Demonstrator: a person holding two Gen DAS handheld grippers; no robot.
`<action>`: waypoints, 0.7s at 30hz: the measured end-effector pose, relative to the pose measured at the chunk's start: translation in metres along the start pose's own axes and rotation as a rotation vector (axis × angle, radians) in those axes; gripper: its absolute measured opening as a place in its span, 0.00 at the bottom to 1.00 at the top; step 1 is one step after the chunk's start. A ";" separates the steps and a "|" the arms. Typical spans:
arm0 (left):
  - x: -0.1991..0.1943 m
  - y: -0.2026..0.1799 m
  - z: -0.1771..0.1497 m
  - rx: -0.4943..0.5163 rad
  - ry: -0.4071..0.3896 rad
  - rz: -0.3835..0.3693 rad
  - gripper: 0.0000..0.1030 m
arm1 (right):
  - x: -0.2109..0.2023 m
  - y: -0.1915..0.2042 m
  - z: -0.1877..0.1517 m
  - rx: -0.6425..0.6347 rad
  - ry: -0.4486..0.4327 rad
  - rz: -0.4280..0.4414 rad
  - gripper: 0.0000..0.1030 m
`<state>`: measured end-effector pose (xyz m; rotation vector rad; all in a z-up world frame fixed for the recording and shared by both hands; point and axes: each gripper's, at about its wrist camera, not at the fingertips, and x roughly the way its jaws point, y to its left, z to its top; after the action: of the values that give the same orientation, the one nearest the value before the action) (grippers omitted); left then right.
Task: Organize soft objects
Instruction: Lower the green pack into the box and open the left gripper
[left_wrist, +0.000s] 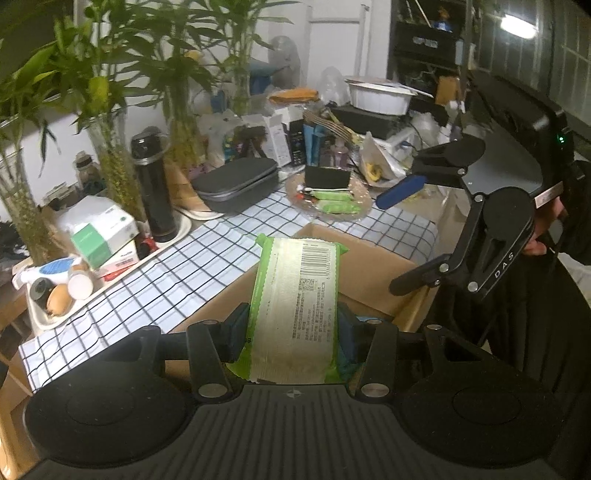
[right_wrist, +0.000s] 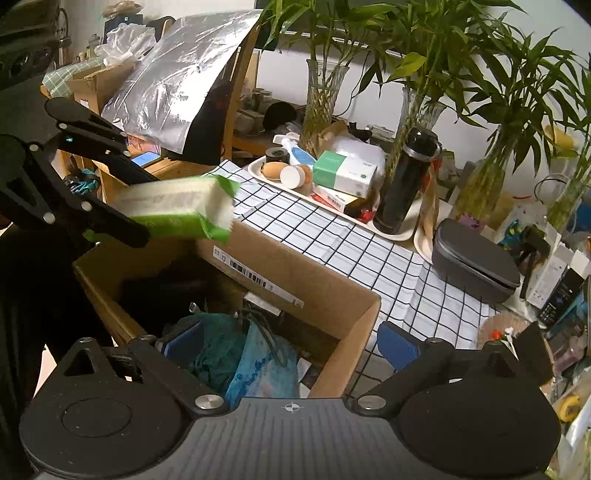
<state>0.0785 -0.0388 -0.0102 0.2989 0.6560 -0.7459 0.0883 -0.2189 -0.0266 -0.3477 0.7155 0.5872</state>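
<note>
A green-and-white soft tissue pack with a barcode is clamped lengthwise in my left gripper, which is shut on it. It hangs above the near corner of an open cardboard box. In the right wrist view the same pack sticks out of the left gripper over the box's far rim. My right gripper stands open and empty over the box, its blue pads wide apart. A teal cloth and a light blue cloth lie inside. The right gripper also shows in the left wrist view.
A checked tablecloth covers the table around the box. On it are a grey zip case, a black flask, a tray of bottles and boxes, glass vases of bamboo and a plate of green packs.
</note>
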 end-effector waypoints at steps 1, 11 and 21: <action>0.003 -0.002 0.001 0.006 0.002 -0.004 0.46 | 0.000 0.000 0.000 0.002 -0.001 0.001 0.97; 0.035 -0.008 0.005 -0.020 0.075 -0.003 0.48 | -0.002 -0.006 -0.006 0.041 -0.009 0.007 0.97; 0.017 0.009 -0.010 -0.191 0.066 0.193 0.70 | -0.006 -0.001 -0.015 0.109 0.005 -0.004 1.00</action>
<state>0.0893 -0.0367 -0.0286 0.2088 0.7439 -0.4867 0.0778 -0.2296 -0.0334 -0.2498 0.7483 0.5409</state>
